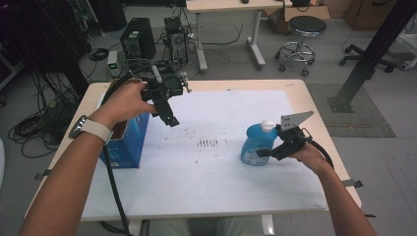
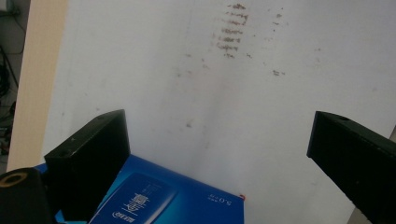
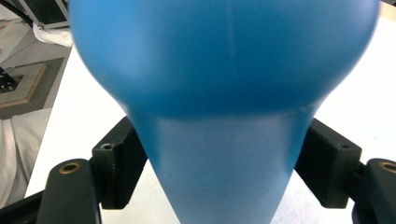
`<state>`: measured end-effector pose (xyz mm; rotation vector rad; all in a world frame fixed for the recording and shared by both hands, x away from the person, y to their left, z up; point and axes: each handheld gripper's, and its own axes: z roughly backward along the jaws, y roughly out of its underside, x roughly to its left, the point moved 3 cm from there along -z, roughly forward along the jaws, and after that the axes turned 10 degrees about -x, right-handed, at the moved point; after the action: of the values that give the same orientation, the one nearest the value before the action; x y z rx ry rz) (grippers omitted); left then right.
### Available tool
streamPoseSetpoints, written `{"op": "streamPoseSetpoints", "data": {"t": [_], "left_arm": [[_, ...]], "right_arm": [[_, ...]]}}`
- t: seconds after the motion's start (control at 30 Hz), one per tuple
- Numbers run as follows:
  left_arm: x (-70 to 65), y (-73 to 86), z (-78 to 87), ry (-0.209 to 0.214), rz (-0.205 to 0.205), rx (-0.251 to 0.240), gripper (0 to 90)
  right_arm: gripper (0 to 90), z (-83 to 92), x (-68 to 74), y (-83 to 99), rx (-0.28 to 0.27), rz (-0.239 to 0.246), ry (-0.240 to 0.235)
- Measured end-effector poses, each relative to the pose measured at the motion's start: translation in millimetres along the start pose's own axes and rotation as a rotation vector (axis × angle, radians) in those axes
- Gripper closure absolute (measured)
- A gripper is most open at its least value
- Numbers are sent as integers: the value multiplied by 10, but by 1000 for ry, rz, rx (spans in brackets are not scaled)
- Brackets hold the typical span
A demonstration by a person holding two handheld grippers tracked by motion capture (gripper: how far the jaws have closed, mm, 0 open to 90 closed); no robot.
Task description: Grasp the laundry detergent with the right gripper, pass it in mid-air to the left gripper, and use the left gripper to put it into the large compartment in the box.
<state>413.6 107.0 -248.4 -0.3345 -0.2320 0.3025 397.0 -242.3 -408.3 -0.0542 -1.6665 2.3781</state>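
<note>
Right gripper (image 1: pixel 269 151), held level near the table's (image 1: pixel 295 93) right edge, clamps a blue bottle (image 1: pixel 256 142). Left gripper (image 1: pixel 169 117) hangs wide open, tilted down, over a blue box (image 1: pixel 129 142) by the left edge; "5.0" is printed on the box.

A lab or workshop: computer towers (image 1: pixel 138 38), tangled floor cables (image 1: pixel 34 129), a stool (image 1: pixel 301 43) behind the table (image 1: pixel 300 93).
</note>
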Motion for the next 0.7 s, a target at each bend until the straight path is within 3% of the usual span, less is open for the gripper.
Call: {"op": "streamPoseSetpoints", "data": {"t": [0.7], "left_arm": [[4, 6, -5, -2, 3, -1, 64]], "right_arm": [[371, -16, -8, 9, -14, 17, -10]]}}
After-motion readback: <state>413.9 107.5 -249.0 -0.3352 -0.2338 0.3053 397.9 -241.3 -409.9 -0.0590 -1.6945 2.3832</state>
